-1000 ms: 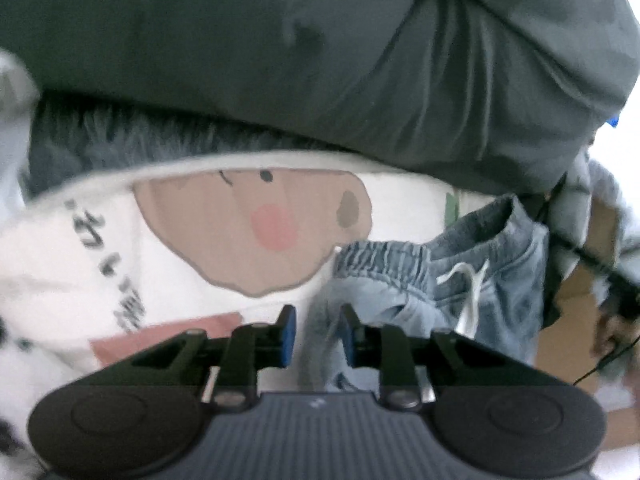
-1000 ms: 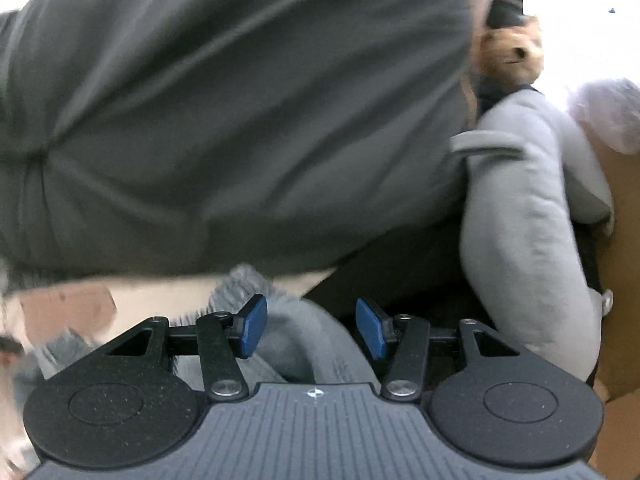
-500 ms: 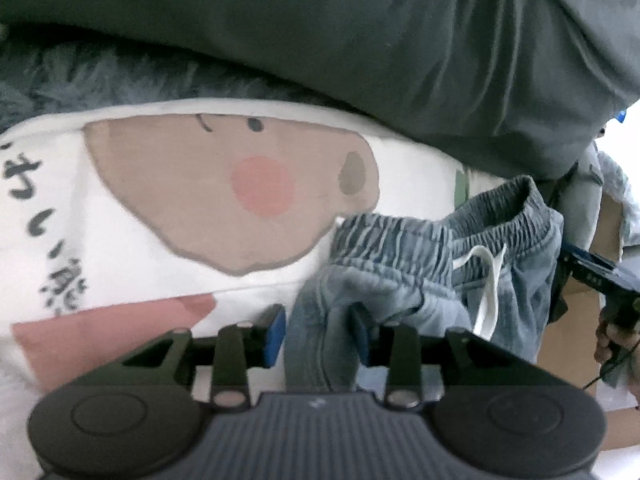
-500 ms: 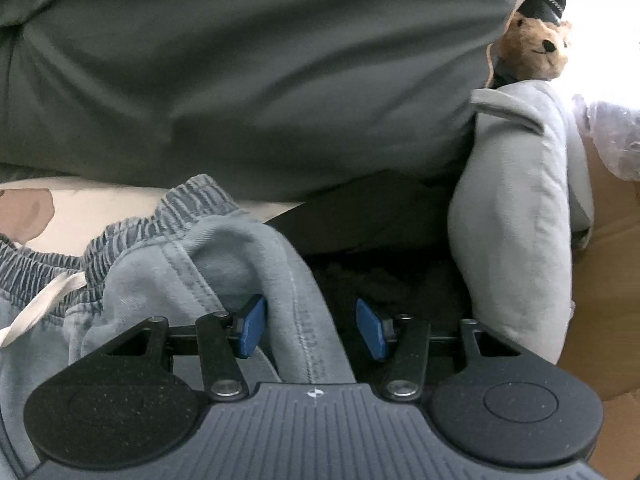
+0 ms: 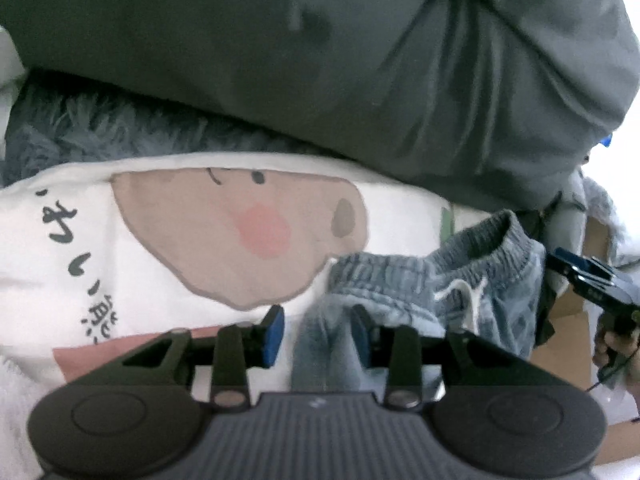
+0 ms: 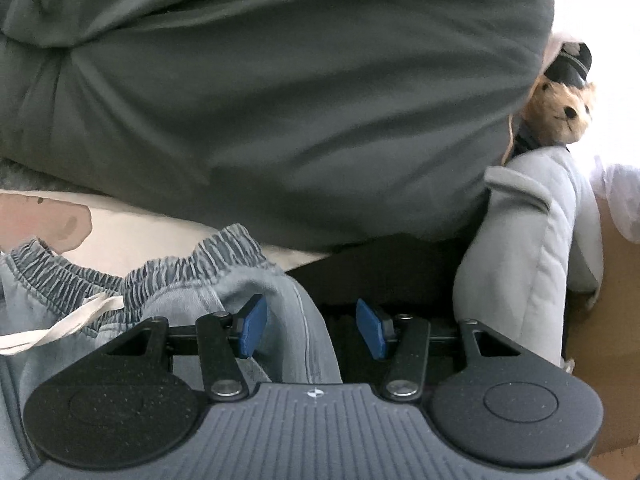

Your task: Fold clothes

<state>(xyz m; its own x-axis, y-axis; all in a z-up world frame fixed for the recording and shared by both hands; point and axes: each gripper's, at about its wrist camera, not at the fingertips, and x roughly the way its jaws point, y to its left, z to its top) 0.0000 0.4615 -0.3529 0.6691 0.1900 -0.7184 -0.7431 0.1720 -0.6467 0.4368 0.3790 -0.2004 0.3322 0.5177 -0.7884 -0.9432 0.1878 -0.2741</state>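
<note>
A: Where are the shorts [image 5: 460,288]?

B: The pale blue denim shorts lie bunched on a white cloth printed with a cartoon face [image 5: 240,232]. Their gathered waistband and white drawstring [image 5: 472,296] face away from the cameras. A big dark grey duvet [image 5: 320,60] is heaped behind them.

A: And the left gripper [image 5: 316,332]?

B: Its jaws have just been opening. A fold of the shorts stands between them, against the right-side pad, while the other pad is clear of the cloth. So the fold is released.

A: The right gripper [image 6: 312,328]?

B: Its jaws are spread apart as well. A ridge of the shorts [image 6: 280,312] runs up between them, next to the left-side pad, and the other pad hangs over dark fabric with a gap. Nothing is pinched.

A: Anything else nearby?

B: In the right wrist view, a light grey padded cushion [image 6: 524,248] stands to the right, with a teddy bear [image 6: 560,112] in a dark cap behind it.
</note>
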